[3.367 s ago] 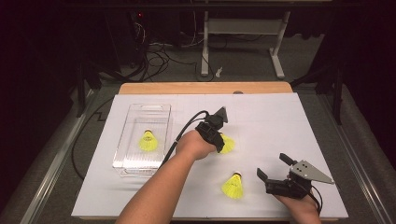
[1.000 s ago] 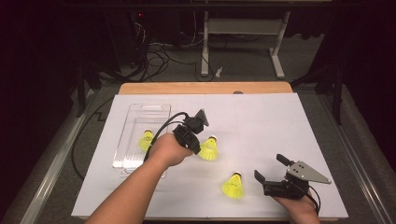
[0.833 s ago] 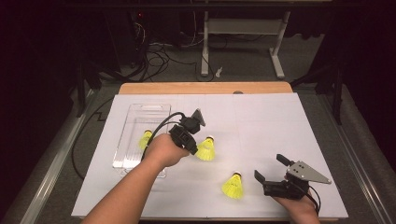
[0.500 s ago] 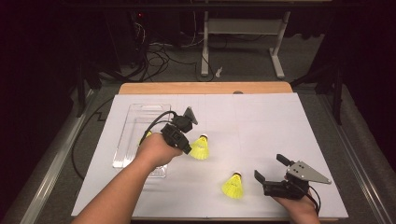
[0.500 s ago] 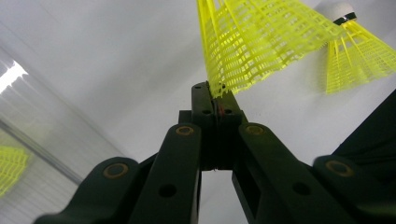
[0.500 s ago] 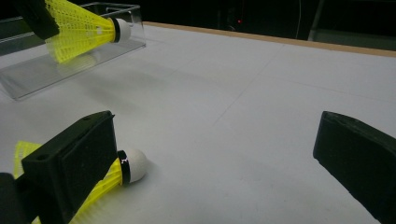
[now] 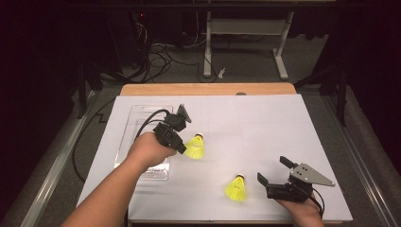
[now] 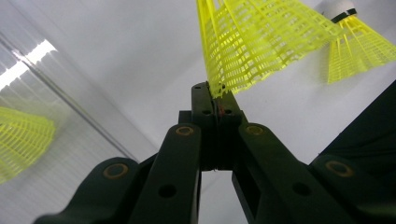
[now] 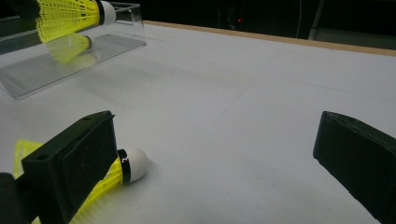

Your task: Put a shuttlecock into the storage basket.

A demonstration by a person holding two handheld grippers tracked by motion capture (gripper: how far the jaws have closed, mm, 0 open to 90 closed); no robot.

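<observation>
My left gripper [image 7: 182, 144] is a matt black plastic body with a black cable [image 7: 150, 119] looping off its back. Seen along it, each of my jaws is a flat black link arm carrying brass-coloured rivet bushings [image 8: 185, 130] and small plain bore holes, ending in narrow black fingertips [image 8: 205, 100] with a thin reddish line at their seam. My right gripper [image 7: 275, 170] is the same black, topped by a grey three-cornered metal plate [image 7: 309, 174] dotted with small dark holes, and a black cable [image 7: 318, 201] curls behind it. Its pads [image 9: 88, 158] are broad, blocky and dull black. My forearms [image 7: 111, 189] are bare, without sleeves.
</observation>
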